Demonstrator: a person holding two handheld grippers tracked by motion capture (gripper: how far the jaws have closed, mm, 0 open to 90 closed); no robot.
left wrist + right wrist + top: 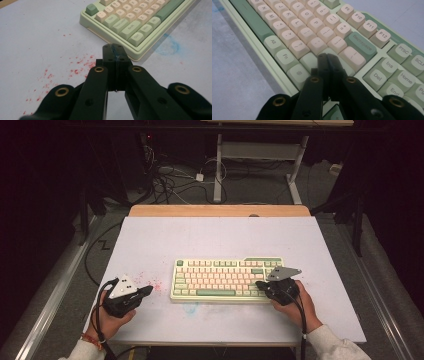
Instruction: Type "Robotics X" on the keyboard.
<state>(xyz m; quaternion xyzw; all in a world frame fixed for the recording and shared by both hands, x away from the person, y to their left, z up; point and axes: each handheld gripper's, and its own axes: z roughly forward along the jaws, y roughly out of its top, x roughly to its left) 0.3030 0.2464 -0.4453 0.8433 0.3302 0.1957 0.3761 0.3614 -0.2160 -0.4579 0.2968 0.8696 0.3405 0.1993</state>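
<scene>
Resting at centre of white surface: green-and-cream keyboard, long side toward person. Left tongs clenched on nothing, held above surface just left of keyboard's near-left corner, over red speckles. Right tongs likewise clenched and empty, tips over keys at right end, near Backspace. Faint blue smudge on surface beside keyboard's front edge.
</scene>
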